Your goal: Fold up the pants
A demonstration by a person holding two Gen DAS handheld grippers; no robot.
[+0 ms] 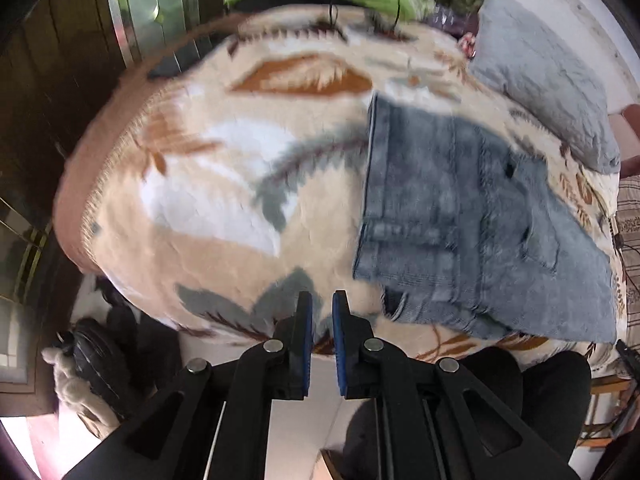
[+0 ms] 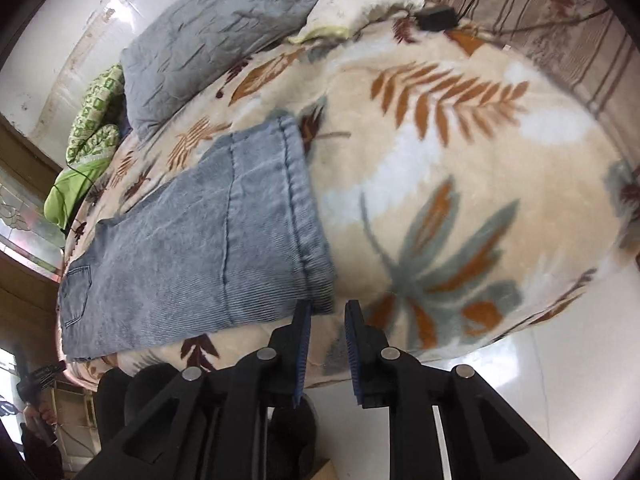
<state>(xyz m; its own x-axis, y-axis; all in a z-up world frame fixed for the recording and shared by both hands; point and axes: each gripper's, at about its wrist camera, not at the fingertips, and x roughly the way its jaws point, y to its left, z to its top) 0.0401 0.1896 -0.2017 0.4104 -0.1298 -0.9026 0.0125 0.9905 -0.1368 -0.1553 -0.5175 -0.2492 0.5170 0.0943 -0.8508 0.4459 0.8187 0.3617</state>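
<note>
Right wrist view: showed folded pants (image 2: 192, 248) flat on blanket (image 2: 460, 152), right gripper (image 2: 328, 312) slightly parted, empty, beside the hem. Left gripper (image 1: 322, 304) nearly together, empty.

Pants (image 2: 192, 248): washed grey-blue denim, faded in streaks, darker stitched seams.
Blanket (image 2: 460, 184): cream ground, leaf print in rust orange, grey-green, dark brown, with white patches; plain pinkish-tan border (image 1: 96, 152).
Pillow (image 2: 216, 36): plain grey-blue.
Quilt (image 2: 96, 120): green-and-white block print, lime green underside.
Sheet (image 2: 560, 28): beige, brown stripes.
Hand-held gripper (image 1: 322, 320): black, blue pads (image 1: 338, 340).
</note>
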